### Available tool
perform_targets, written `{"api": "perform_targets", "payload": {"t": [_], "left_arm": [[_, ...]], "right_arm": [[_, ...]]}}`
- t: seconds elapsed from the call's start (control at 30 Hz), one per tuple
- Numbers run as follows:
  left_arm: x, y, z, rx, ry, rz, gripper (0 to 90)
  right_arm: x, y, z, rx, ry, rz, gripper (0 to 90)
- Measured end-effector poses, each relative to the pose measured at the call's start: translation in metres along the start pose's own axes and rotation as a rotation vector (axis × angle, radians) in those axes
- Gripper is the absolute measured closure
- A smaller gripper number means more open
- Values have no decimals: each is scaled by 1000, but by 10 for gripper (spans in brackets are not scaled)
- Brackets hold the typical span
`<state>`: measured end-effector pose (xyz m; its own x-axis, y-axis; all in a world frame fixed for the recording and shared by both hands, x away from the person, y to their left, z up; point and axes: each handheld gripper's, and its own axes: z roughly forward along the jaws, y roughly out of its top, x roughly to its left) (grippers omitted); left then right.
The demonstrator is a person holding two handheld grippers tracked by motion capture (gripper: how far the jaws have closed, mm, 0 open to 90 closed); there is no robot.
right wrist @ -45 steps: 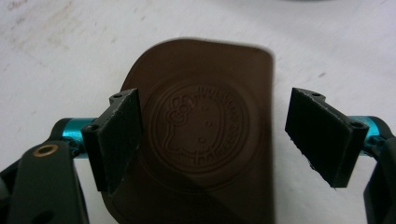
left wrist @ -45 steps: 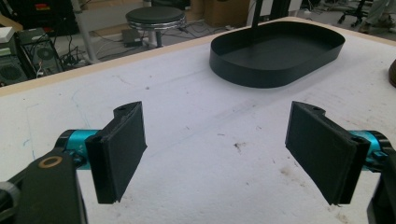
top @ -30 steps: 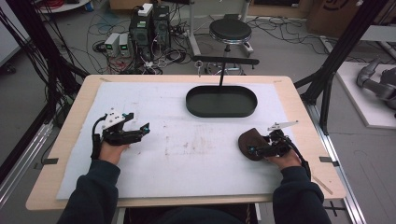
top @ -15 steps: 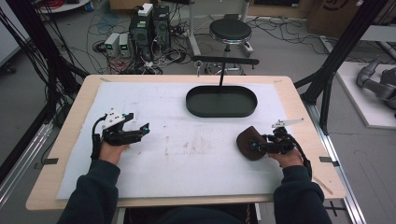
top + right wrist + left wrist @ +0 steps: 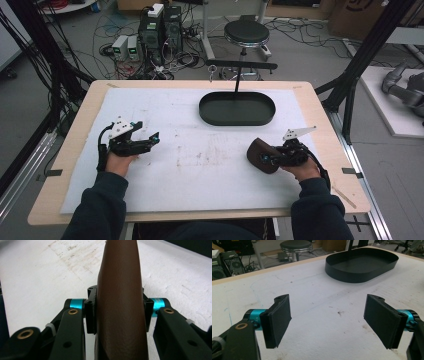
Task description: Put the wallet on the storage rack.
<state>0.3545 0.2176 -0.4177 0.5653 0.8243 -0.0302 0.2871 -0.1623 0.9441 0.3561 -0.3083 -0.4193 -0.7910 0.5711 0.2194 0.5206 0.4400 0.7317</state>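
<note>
A dark brown, leather-textured pouch-like object point(image 5: 257, 154) is at the table's right front, and my right gripper point(image 5: 271, 159) is shut on it. In the right gripper view the brown object point(image 5: 120, 277) stands on edge between the jaws of the right gripper point(image 5: 118, 305) and hides what lies ahead. My left gripper point(image 5: 152, 140) rests at the left of the white mat, open with nothing in it. The left gripper view shows the left gripper point(image 5: 328, 320) with its jaws wide apart over bare mat. A black oval tray point(image 5: 210, 116) sits at the back centre, seen again as the tray point(image 5: 342, 277).
A white mat point(image 5: 200, 165) covers most of the wooden table point(image 5: 75, 150). A black T-shaped stand point(image 5: 237, 75) rises from the tray's far side. Behind the table are a stool point(image 5: 246, 34), computer boxes point(image 5: 155, 27) and cables on the floor.
My right gripper has shifted slightly left with the brown object in it. The left gripper has not moved.
</note>
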Motion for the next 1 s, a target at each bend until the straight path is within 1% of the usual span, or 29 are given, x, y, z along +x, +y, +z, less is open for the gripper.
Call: {"api": "perform_targets", "payload": {"t": [0.03,0.1,0.13,0.2,0.23,0.27,0.3,0.33,0.37,0.5,0.53,0.57,0.6,0.7,0.77,0.8,0.83,0.87,0.9,0.93,0.97,1.0], "left_arm": [[0,0,0,2,1,3,215],[0,0,0,-2,-1,2,217],[0,0,0,1,2,3,217],[0,0,0,0,2,3,217],[0,0,0,-4,1,3,217],[0,0,0,-4,1,3,217],[0,0,0,-4,1,4,217],[0,0,0,-5,1,3,217],[0,0,-1,-3,3,5,217],[-1,1,-1,-5,3,5,217],[-1,1,-1,-5,3,7,217],[-1,1,-1,-5,5,7,218],[-1,1,-1,-2,5,15,217],[-2,1,-1,-3,7,24,217],[-3,0,-2,-8,6,26,217],[-3,0,-3,-8,7,30,217],[-3,0,-4,-11,5,30,217],[-3,0,-4,-11,5,30,217],[-2,0,-5,-16,9,27,217],[-2,0,-5,-17,6,26,217],[-2,0,-5,-17,6,26,217],[-2,0,-5,-22,7,28,217]], "right_arm": [[0,0,-1,0,-4,-9,629],[2,2,-3,-5,-31,-15,644],[2,2,-4,-19,-47,-7,648],[2,4,-7,-43,-89,-10,652],[2,4,-9,-47,-116,-7,654],[2,4,-10,-41,-144,-5,655],[2,4,-10,-41,-144,-5,655],[1,4,-9,-23,-191,0,656],[0,4,-9,-14,-203,7,656],[-2,4,-6,-6,-203,14,657],[-2,5,-6,-11,-202,13,657],[-1,6,-6,-20,-198,23,657],[-1,10,-7,-31,-189,44,657],[-1,15,-7,-37,-188,44,657],[0,27,-6,-68,-179,35,658],[0,27,-6,-68,-179,35,658],[2,39,-6,-96,-174,19,658],[3,44,-5,-108,-172,14,657],[3,44,-5,-108,-172,14,657],[2,56,-2,-122,-160,4,657],[2,56,-2,-122,-160,4,657],[0,67,3,-139,-149,6,656]]}}
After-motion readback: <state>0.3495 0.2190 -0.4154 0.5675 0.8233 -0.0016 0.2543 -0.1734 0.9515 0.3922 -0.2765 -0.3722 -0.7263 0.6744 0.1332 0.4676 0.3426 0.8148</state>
